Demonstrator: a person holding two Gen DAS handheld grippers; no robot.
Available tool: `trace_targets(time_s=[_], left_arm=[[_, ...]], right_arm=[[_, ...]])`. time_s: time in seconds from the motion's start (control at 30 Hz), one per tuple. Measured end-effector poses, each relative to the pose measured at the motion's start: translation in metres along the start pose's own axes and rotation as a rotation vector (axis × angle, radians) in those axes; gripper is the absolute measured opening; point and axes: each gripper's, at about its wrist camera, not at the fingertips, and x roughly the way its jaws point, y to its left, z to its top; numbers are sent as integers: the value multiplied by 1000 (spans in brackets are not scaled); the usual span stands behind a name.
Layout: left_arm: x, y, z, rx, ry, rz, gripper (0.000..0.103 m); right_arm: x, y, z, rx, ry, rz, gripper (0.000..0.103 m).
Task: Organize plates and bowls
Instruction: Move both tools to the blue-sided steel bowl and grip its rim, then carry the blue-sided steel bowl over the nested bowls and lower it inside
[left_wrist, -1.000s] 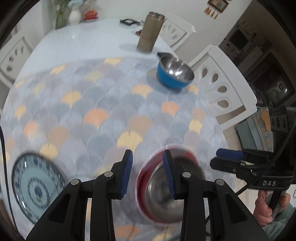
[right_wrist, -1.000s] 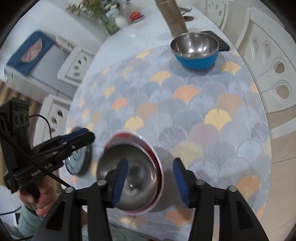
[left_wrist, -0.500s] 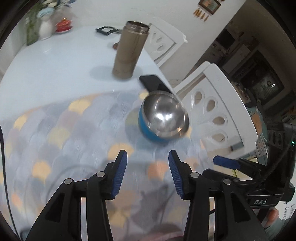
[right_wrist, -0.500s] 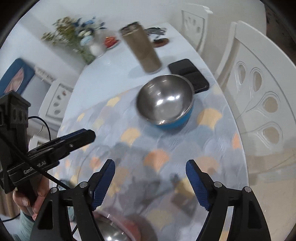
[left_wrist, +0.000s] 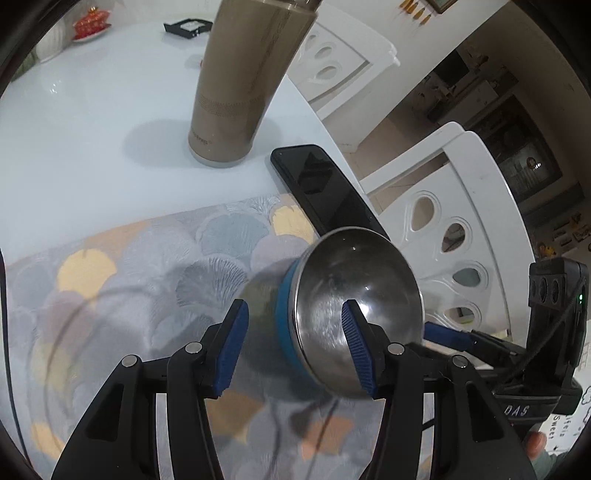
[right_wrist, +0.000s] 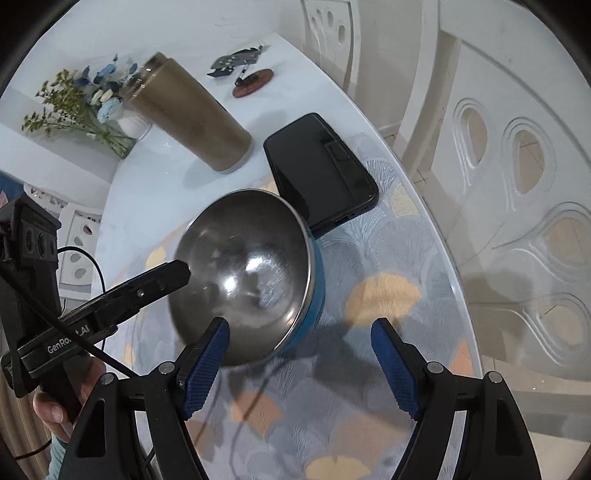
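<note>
Both grippers, left gripper (left_wrist: 293, 347) opening and right gripper (right_wrist: 299, 365) apart, should straddle the blue bowl (right_wrist: 255, 273) rim beside the phone (right_wrist: 321, 170) before we clamp.

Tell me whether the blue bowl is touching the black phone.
Cannot tell. In both wrist views the blue bowl has its rim overlapping the near end of the black phone, hiding where they would meet; no gap or contact shows.

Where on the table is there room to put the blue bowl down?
The patterned mat lies bare right of the blue bowl, toward the table edge. The white table left of the tumbler is bare too. Between bowl, phone and tumbler it's crowded.
</note>
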Motion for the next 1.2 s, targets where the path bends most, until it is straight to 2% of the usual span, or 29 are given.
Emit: trace_targets(time_s=[0.13, 0.23, 0.37, 0.43, 0.53, 0.63, 0.73, 0.83, 1.07, 1.2], left_arm=[[14, 0, 4, 12, -1, 13, 44], [21, 0, 4, 7, 17, 5, 38], [28, 2, 0, -1, 38, 7, 22], [30, 3, -2, -1, 38, 4, 18], [28, 1, -4, -1, 31, 3, 15], [25, -1, -7, 5, 32, 12, 14], [16, -5, -13, 12, 32, 24, 14], [-2, -11, -23, 14, 21, 31, 14], [-64, -34, -60, -5, -52, 64, 14], [-100, -41, -93, -38, -85, 52, 14]], right_arm=[[16, -1, 2, 0, 28, -3, 76], [26, -1, 2, 6, 48, 11, 62], [32, 1, 2, 10, 62, 24, 51], [34, 2, 2, 10, 63, 18, 47], [36, 2, 1, 27, 69, 30, 33], [34, 5, -2, 17, 67, 13, 33], [30, 5, -6, 20, 89, 41, 33], [18, 17, -12, -21, 74, 40, 33], [-31, 45, -45, -118, 25, 61, 33], [-60, 59, -76, -144, 13, 71, 33]])
